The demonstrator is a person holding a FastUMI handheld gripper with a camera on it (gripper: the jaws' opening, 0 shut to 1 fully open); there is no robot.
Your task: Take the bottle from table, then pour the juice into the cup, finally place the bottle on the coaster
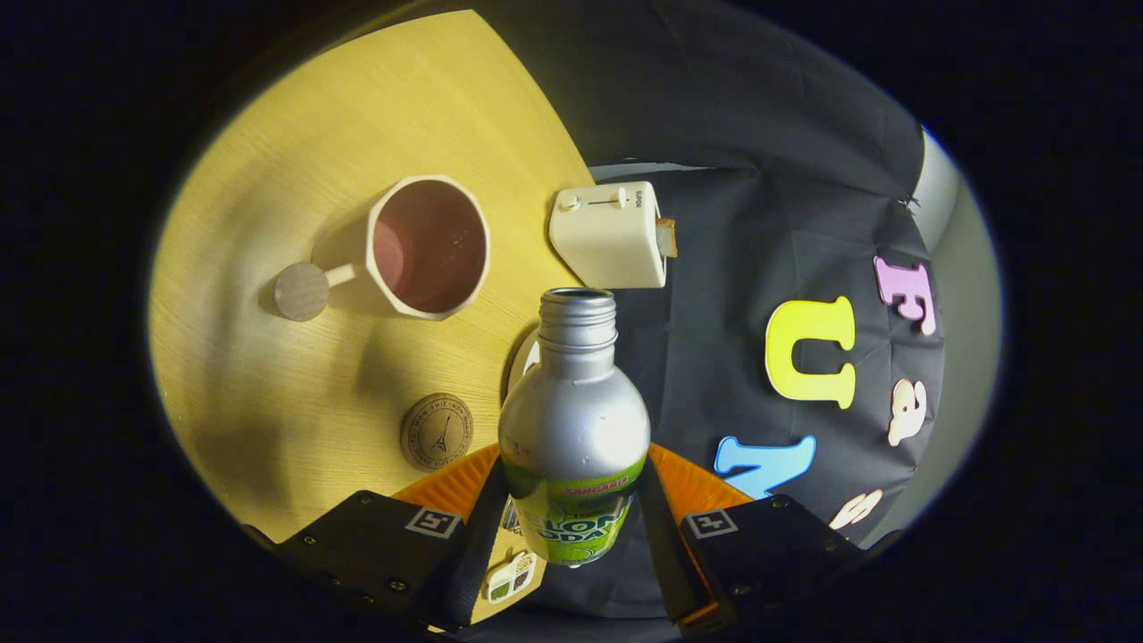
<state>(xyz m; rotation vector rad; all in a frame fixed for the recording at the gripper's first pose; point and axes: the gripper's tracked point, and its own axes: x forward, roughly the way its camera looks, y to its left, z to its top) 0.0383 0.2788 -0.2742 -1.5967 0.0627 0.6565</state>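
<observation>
Silver bottle (573, 420) is sitting clamped between both fingers of the gripper (571, 509), uncapped mouth tipping toward the cup (429, 247) for pouring; coaster (436, 431) is waiting nearby.

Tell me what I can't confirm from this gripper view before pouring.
- Juice level: the bottle, clamped between the jaws, is opaque.
- Small white object on the table: mostly hidden behind the bottle.
- Cup contents: interior shadowed, cannot tell.
- Coaster print: too small.
- Toaster slot: faces away.
</observation>
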